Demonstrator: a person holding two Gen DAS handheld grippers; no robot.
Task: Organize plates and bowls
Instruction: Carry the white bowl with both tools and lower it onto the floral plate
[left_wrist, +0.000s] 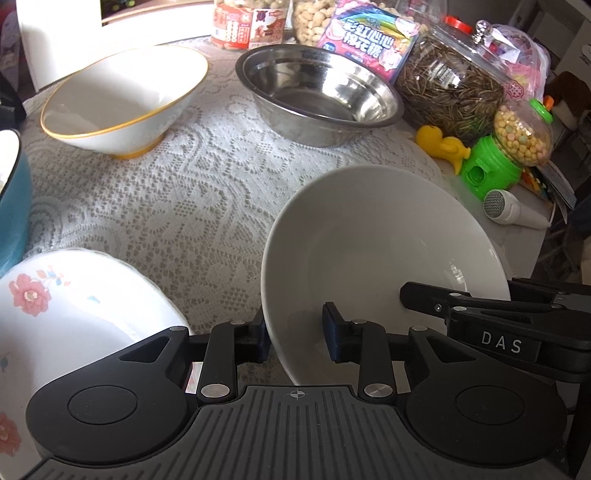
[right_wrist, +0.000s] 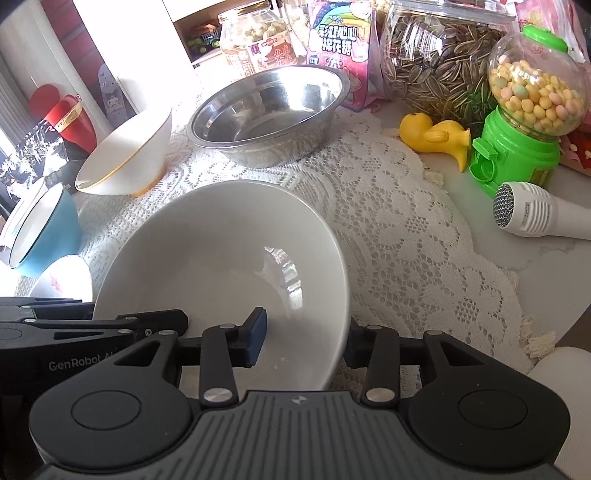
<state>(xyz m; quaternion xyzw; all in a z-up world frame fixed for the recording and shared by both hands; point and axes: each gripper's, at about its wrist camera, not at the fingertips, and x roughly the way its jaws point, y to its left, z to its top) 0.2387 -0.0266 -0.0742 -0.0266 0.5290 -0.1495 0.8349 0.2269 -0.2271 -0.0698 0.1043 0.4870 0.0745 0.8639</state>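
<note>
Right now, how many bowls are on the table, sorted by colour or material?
Plain white bowl, straddled by both grippers: 1
White bowl with gold rim: 1
Steel bowl: 1
Blue bowl: 1
Floral bowl: 1
Total: 5

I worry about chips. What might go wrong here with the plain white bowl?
The plain white ceramic bowl has the left tool and right tool straddling its rim with visible gaps; it may slip if lifted. The floral white bowl lies close beside it, so they might knock.
</note>
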